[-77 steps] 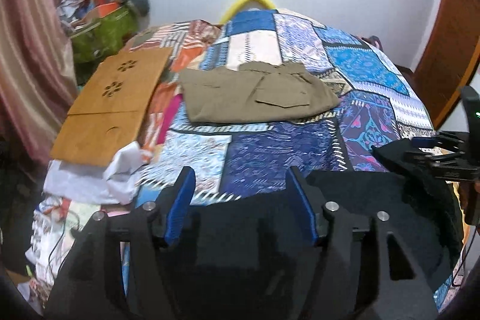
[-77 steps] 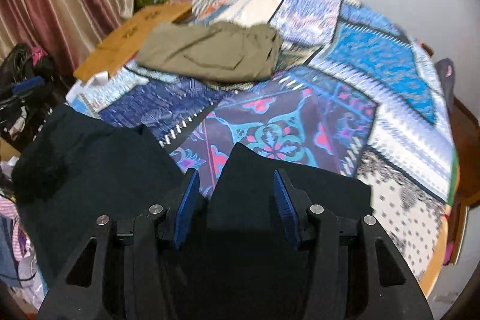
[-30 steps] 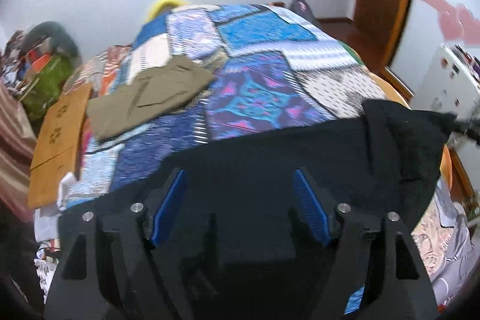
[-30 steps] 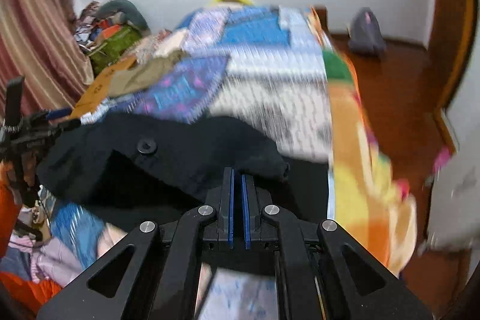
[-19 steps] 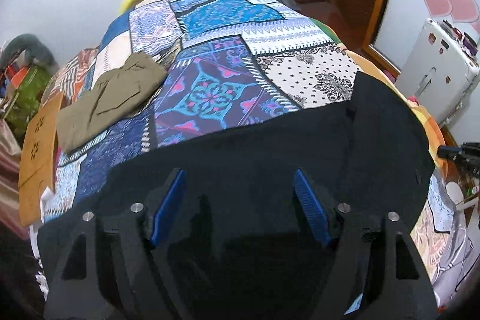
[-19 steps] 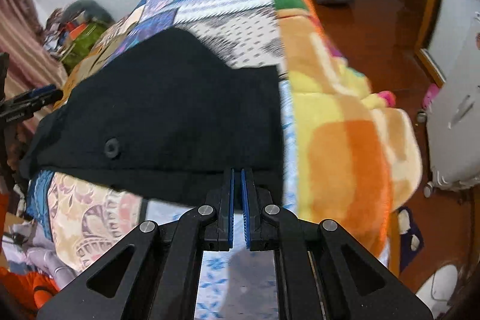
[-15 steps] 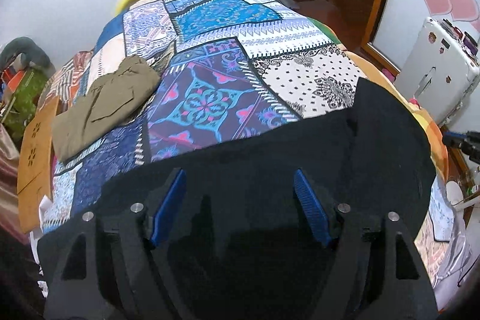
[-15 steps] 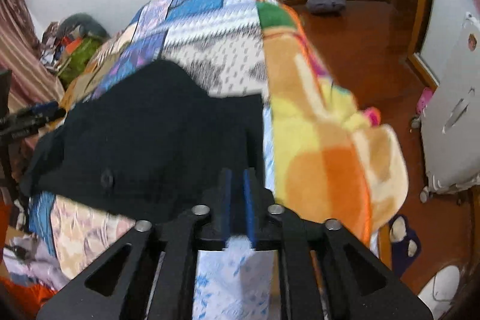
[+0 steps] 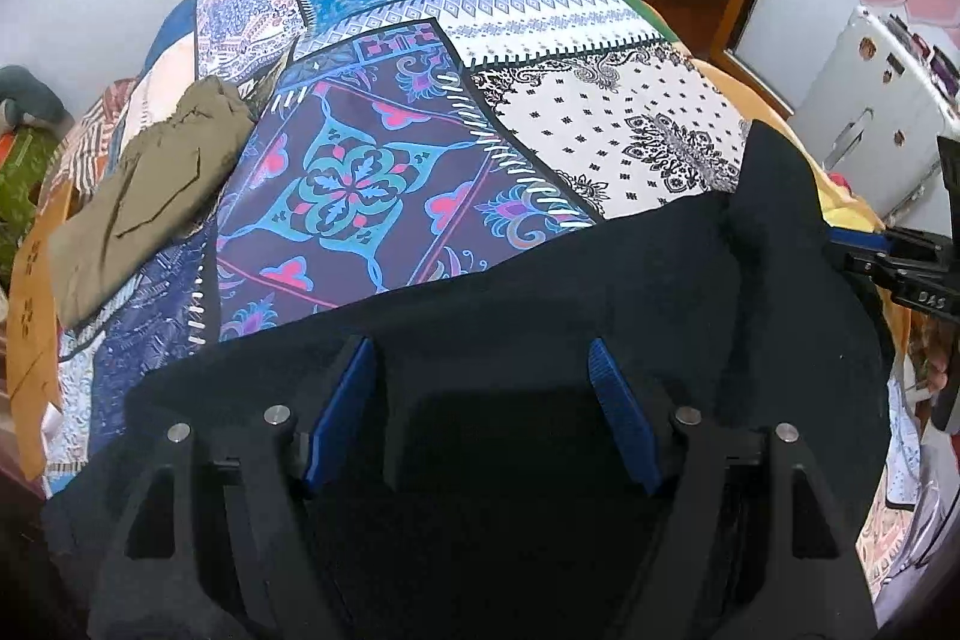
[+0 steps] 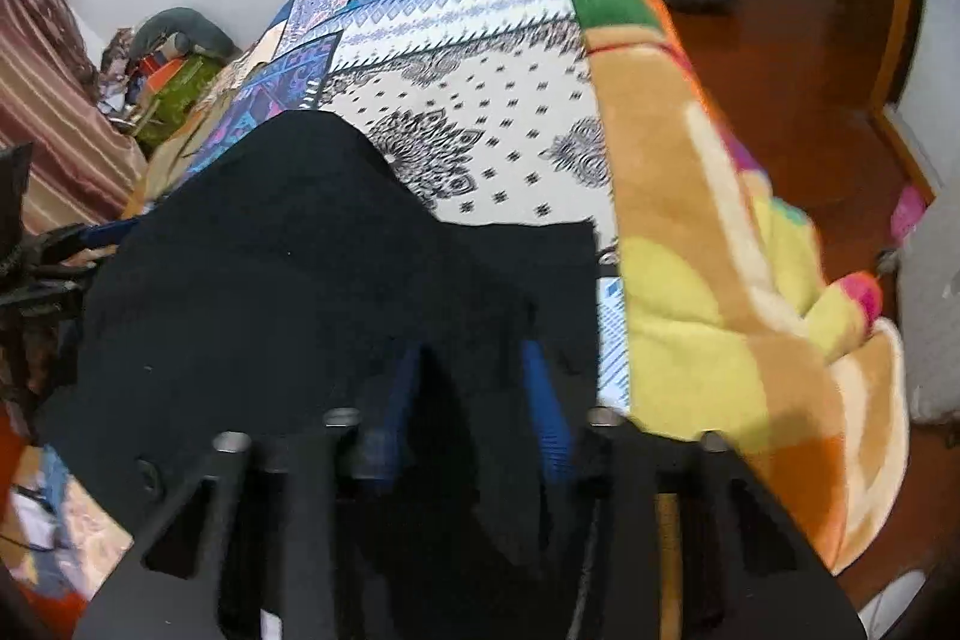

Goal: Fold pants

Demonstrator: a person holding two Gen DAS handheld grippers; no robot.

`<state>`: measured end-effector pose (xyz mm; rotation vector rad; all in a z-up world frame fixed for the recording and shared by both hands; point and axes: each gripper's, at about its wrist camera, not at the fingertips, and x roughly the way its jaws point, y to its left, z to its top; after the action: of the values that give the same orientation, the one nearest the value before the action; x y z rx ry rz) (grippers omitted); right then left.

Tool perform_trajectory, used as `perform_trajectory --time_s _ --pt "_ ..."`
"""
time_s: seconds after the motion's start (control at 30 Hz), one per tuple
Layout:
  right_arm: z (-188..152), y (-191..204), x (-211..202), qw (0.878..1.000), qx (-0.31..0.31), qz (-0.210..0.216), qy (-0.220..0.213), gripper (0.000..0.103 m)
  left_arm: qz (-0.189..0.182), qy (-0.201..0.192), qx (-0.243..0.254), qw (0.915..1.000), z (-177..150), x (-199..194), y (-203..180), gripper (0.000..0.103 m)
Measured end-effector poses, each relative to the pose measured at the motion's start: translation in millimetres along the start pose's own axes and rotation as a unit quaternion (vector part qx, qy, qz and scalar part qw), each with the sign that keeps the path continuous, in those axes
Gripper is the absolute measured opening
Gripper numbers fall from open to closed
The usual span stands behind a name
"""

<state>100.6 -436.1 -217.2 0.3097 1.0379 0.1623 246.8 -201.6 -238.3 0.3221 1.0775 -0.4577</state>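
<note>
Black pants [image 9: 540, 292] lie spread along the near edge of the bed, over the patchwork bedspread [image 9: 372, 184]. My left gripper [image 9: 480, 358] is open, its blue pads wide apart just above the black cloth. In the right wrist view the pants [image 10: 312, 268] cover the near left of the bed. My right gripper [image 10: 471, 358] is open with the black cloth lying between and under its fingers. The right gripper also shows at the right edge of the left wrist view [image 9: 900, 268].
Folded olive pants [image 9: 144, 196] lie at the far left of the bed beside a wooden board [image 9: 27, 280]. An orange and yellow blanket [image 10: 720, 232] hangs over the bed's right side above a wooden floor. A white appliance [image 9: 870, 112] stands at the right.
My right gripper was shut on the pants' edge and has now opened, letting the cloth lie on the bed. The pants have been spread along the near edge. My left gripper stayed open.
</note>
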Motion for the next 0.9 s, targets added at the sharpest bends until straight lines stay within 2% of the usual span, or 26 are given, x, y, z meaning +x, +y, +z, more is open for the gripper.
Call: perform_trajectory --time_s 0.03,0.17,0.4,0.5,0.6,0.67,0.7,0.8,0.9 --pt "-1.3 0.3 -4.4 1.000 -0.002 0.001 -0.006 0.011 -0.003 0.001 -0.003 1.0000 0.5 0.4 1.3 0.074" --pt "1.0 5.3 -22.5 0.999 -0.021 0.005 -0.031 0.007 -0.001 0.003 -0.007 1.0000 2.0 0.7 0.1 0.074" --pt "2.3 16.6 -56.2 0.996 -0.041 -0.005 -0.080 0.004 0.014 0.002 -0.004 0.9999 2.8 -5.8 -3.7 0.074" --pt "-1.2 11.2 -55.1 0.997 -0.032 -0.012 -0.068 0.004 0.019 -0.006 0.002 0.9998 1.7 -13.5 -6.7 0.074" --pt "-5.2 -0.9 -41.7 0.999 -0.006 -0.019 -0.036 0.016 0.022 -0.014 0.004 0.9997 -0.4 -20.9 -8.9 0.074" --pt "-7.4 -7.5 -34.1 0.999 0.007 -0.023 -0.027 0.040 0.022 -0.016 0.004 0.9996 -2.4 -24.2 -9.6 0.074" --pt "-7.1 -10.2 -30.8 0.999 0.010 -0.024 -0.030 0.044 0.023 -0.017 0.005 0.9996 -3.6 -25.0 -9.9 0.074" --pt "0.3 -15.7 -22.3 0.999 0.016 -0.008 -0.031 0.044 0.030 -0.014 0.009 0.9994 -5.9 -23.6 -9.8 0.074" --pt "13.6 -18.7 -9.8 0.999 0.024 0.028 -0.028 0.044 0.030 -0.005 0.007 0.9995 -8.1 -18.0 -8.6 0.074"
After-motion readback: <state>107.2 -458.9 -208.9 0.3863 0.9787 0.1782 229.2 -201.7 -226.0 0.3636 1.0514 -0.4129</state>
